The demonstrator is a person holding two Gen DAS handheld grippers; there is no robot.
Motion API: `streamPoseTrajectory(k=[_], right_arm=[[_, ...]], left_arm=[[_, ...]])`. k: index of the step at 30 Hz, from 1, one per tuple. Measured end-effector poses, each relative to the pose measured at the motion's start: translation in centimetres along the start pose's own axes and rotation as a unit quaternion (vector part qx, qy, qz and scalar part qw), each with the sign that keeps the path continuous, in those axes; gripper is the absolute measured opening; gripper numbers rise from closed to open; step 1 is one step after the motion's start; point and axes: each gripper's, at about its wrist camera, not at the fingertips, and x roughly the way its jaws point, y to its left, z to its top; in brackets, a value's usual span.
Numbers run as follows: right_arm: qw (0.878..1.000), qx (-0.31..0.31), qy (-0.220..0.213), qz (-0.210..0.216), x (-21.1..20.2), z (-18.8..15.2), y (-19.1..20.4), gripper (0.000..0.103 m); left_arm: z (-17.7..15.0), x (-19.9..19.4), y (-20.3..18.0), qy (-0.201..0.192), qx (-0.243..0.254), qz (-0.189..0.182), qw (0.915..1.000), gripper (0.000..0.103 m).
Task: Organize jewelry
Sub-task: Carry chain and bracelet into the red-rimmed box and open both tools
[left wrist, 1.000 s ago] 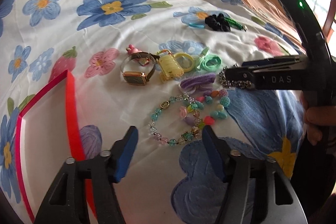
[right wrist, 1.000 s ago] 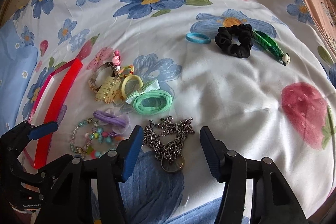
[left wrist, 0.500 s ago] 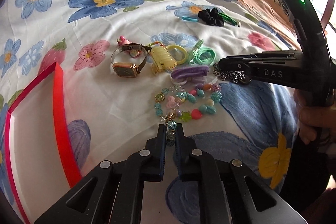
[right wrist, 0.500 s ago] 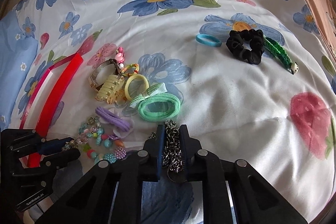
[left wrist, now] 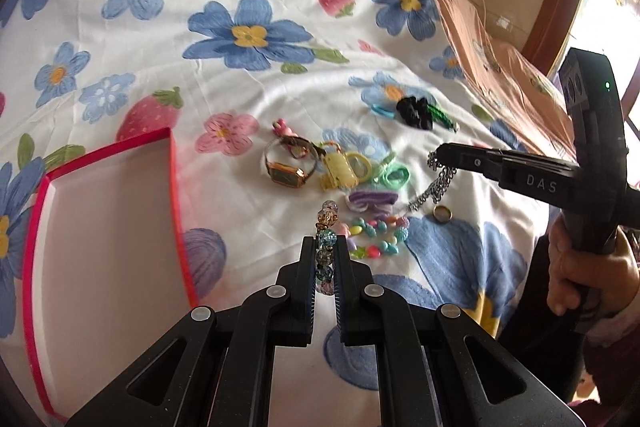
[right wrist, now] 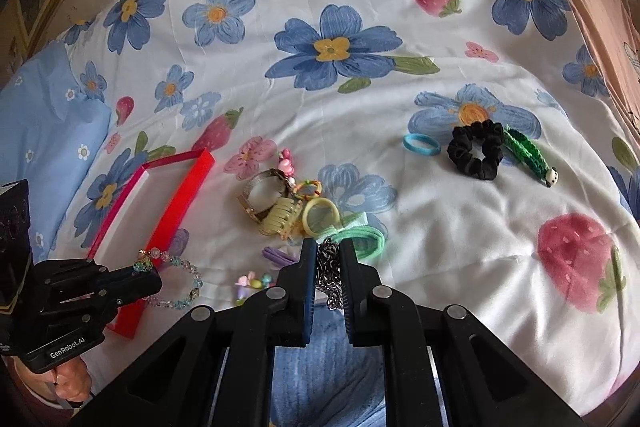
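Left gripper [left wrist: 324,255] pinches clear-and-teal glass bead bracelet [right wrist: 172,283], lifted over bedspread [right wrist: 440,227] beside red tray [left wrist: 176,211]. Right gripper [right wrist: 328,259] clamps silver chain necklace [left wrist: 436,183]; its ring pendant [left wrist: 443,215] dangles by the jewelry pile.

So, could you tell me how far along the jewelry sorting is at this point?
Nothing looks stored: the visible part of the red box holds nothing. In hand: left gripper holds the crystal bead bracelet, right gripper the metal chain, both lifted. Left: the watch, colorful bead bracelet and hair ties.
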Motion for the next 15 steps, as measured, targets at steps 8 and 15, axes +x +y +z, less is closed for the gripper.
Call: streamPoseTrajectory(k=[8, 15], right_arm=[[0.998, -0.024, -0.016, 0.050, -0.8, 1.4, 4.1, 0.011], [0.994, -0.055, -0.014, 0.097, 0.0, 2.2, 8.7, 0.011]], left_arm=[[-1.4, -4.3, 2.3, -0.029, -0.032, 0.023, 0.9988, 0.007], [-2.5, -7.2, 4.9, -0.038, -0.078, 0.052, 0.9949, 0.007]])
